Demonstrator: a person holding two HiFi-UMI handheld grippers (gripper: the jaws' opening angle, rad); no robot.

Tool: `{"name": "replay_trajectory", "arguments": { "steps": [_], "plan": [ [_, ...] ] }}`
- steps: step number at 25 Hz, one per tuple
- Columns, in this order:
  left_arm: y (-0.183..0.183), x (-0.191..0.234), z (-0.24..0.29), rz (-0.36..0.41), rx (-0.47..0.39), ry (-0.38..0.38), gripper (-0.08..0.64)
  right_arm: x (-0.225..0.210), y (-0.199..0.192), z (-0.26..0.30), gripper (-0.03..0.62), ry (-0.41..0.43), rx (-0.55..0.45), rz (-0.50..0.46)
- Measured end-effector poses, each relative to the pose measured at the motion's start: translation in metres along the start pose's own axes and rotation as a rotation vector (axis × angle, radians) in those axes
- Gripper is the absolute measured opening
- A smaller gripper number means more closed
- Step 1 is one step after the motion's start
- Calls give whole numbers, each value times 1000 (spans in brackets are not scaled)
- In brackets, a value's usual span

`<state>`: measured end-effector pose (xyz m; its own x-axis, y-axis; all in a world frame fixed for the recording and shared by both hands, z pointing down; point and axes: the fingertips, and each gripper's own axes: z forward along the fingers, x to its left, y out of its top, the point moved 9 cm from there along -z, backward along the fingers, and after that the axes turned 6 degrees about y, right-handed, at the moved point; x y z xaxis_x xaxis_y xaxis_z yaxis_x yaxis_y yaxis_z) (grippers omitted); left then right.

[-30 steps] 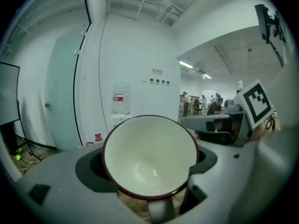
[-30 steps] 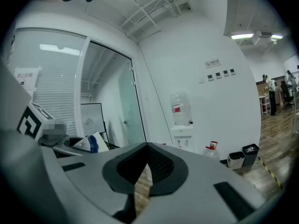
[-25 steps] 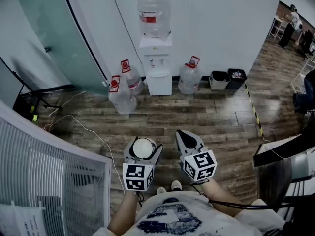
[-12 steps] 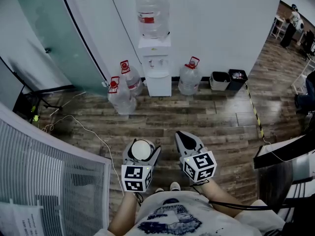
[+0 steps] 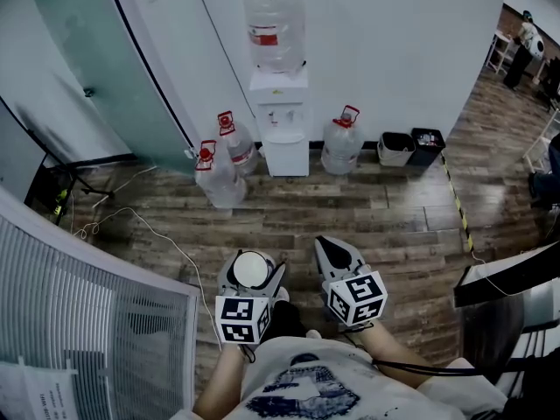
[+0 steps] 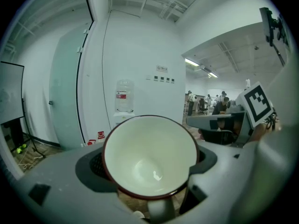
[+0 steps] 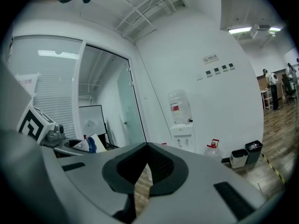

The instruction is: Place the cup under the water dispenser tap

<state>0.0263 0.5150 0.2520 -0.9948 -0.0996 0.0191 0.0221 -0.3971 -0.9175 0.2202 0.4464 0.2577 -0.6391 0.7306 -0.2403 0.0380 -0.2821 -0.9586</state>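
The left gripper (image 5: 251, 265) is holding a white cup (image 6: 149, 155) with a dark red rim. Its jaws are pressing on the cup's sides, and the cup is looking empty inside. Just beside it, at 3 o'clock, the right gripper (image 5: 331, 245) is carrying nothing, and its jaws are sitting together with the tips touching. Both grippers are hanging over the wooden floor (image 5: 376, 208).

A thin white cord (image 5: 162, 234) is lying on the floor at 10 o'clock from the cup.

Far off at 12 o'clock, the water dispenser (image 5: 284, 143) is standing against the white wall (image 5: 394, 51), with a big bottle (image 5: 275, 24) sitting on top. The cup is being held well apart from the tap (image 5: 278, 112).

Spare bottles (image 5: 219, 171) are standing on the floor, two at the dispenser's 9 o'clock and one at its 3 o'clock. Two small bins (image 5: 395, 150) are sitting farther along at 3 o'clock.
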Motion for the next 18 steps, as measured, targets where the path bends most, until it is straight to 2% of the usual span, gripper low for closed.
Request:
{"name": "replay_trajectory", "arguments": {
  "steps": [9,18],
  "plan": [
    [23,24,60,11,-11,-30,459,-33,10,51,18,-24,7,0],
    [61,85,144,17,-10,-67,459,-67,32,145,18,-55,27,-2]
  ]
}}
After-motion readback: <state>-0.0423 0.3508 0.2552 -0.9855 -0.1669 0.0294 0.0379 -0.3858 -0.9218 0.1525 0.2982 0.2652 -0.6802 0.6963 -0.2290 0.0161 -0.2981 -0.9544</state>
